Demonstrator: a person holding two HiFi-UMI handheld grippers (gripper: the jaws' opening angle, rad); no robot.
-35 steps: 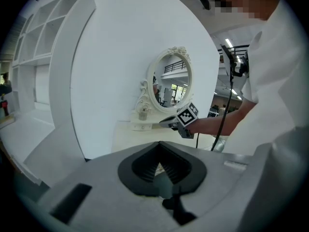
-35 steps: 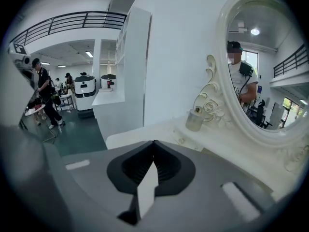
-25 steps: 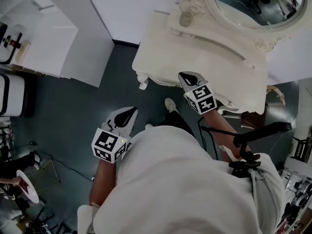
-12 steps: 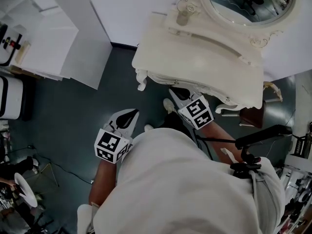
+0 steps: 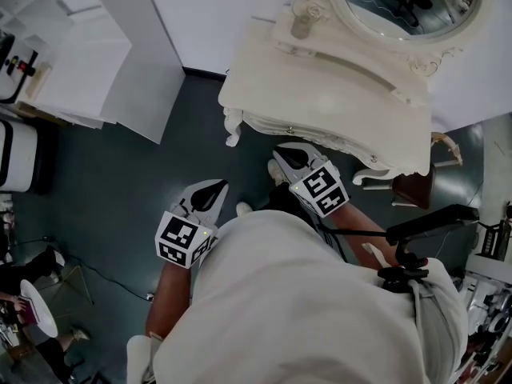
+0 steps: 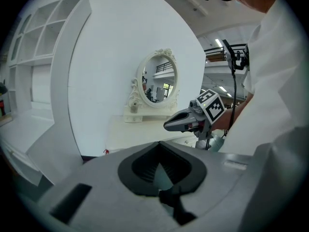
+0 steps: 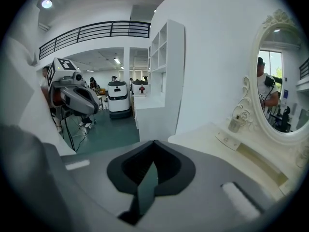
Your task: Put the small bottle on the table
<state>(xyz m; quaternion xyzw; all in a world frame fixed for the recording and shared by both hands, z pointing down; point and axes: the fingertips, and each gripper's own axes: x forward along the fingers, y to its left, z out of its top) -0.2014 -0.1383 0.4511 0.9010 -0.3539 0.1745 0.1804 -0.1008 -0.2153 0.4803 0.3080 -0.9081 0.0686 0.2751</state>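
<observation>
The small bottle (image 5: 302, 24) stands on the white dressing table (image 5: 320, 86), at the back beside the oval mirror's (image 5: 412, 2) frame. The same bottle (image 7: 235, 123) appears at the mirror's foot in the right gripper view, and the bottle (image 6: 133, 108) looks tiny in the left gripper view. My right gripper (image 5: 286, 152) is shut and holds nothing; it hangs just off the table's front edge, over the floor. My left gripper (image 5: 214, 186) is lower left over the dark floor, jaws together and bare.
A white shelf unit (image 5: 80, 54) fills the left side. A dark wooden stool (image 5: 412, 186) sits under the table's right end. A black camera rig (image 5: 424, 222) juts from my chest. A white wheeled machine (image 7: 118, 98) and people stand far across the room.
My right gripper has drawn back from above the table's front edge toward my body, down and left. The left gripper has stayed where it was.
</observation>
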